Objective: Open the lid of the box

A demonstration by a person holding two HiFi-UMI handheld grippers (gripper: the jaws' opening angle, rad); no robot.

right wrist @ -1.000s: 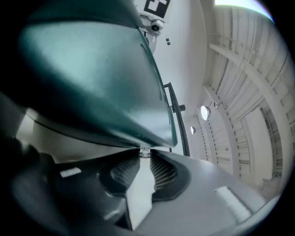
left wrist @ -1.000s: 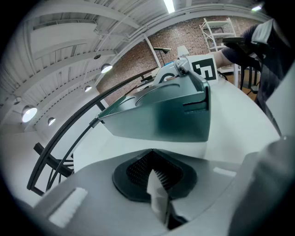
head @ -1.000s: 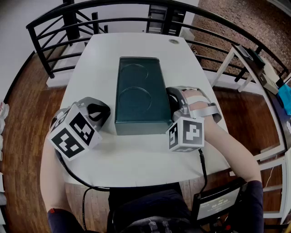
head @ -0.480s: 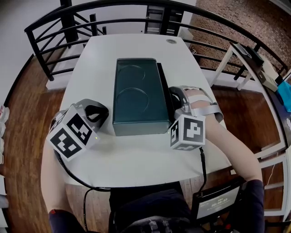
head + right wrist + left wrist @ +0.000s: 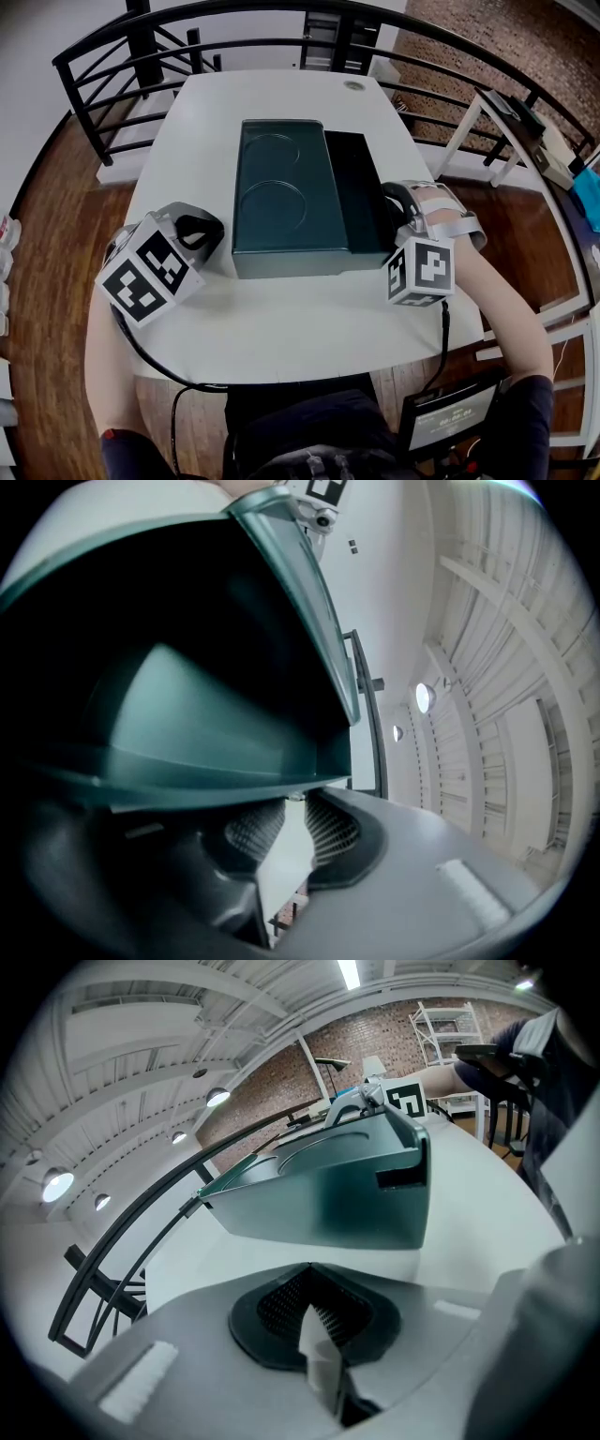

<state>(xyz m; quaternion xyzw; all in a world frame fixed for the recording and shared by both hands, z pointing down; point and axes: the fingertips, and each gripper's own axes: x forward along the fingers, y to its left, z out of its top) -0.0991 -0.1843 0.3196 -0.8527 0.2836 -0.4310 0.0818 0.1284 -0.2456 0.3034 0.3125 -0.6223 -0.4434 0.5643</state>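
A dark green box (image 5: pixel 284 199) lies lengthwise on the white table (image 5: pixel 281 323), its lid embossed with two rings. Along the lid's right side a wide dark opening (image 5: pixel 358 204) shows. My right gripper (image 5: pixel 396 204) is at that right edge. In the right gripper view its jaws are shut on the thin green rim (image 5: pixel 295 803), and the lid's hollow green underside (image 5: pixel 187 696) fills the frame. My left gripper (image 5: pixel 199 228) rests on the table near the box's front left corner, jaws together and holding nothing (image 5: pixel 309 1269). The box (image 5: pixel 328 1194) stands a little ahead of it.
A black curved railing (image 5: pixel 103 56) rings the table's far and left sides. A small round fitting (image 5: pixel 353 85) sits near the far edge. A white shelf frame (image 5: pixel 487 122) stands at the right, and a screen (image 5: pixel 448 411) at the lower right, over wooden floor.
My right gripper has moved rightward with the lid's rim, and the dark opening along the box's right side has grown from a sliver to a wide strip. The left gripper stays put.
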